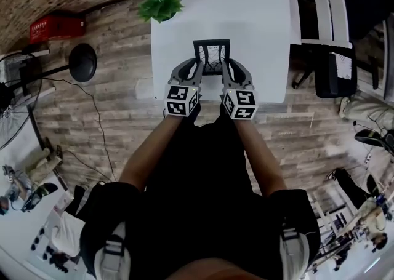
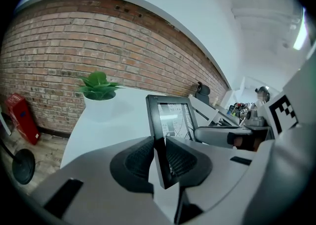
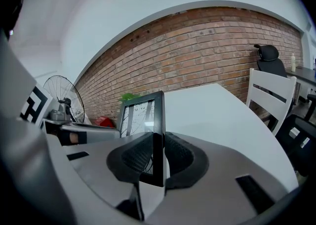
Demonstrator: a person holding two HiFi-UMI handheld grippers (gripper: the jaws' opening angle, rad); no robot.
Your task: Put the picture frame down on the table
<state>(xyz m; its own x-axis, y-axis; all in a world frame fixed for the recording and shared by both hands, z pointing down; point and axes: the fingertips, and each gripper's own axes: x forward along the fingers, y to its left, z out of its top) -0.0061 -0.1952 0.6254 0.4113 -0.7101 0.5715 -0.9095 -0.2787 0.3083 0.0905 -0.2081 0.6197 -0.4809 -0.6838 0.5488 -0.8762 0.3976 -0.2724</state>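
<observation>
A black picture frame (image 1: 212,57) with a pale line drawing behind its glass stands upright over the near part of the white table (image 1: 246,8). My left gripper (image 1: 194,71) is shut on the frame's left edge (image 2: 159,140). My right gripper (image 1: 226,71) is shut on its right edge (image 3: 158,135). In each gripper view the dark ribbed pads (image 2: 138,157) (image 3: 136,157) press the frame's black border from both sides. Whether the frame's bottom edge touches the table I cannot tell.
A green potted plant (image 1: 159,2) stands at the table's far left. A white chair (image 1: 320,11) and a black office chair (image 1: 335,69) are to the right. A brick wall (image 2: 74,56) runs behind; a red box (image 1: 55,28) and round black base (image 1: 82,62) sit on the wooden floor at left.
</observation>
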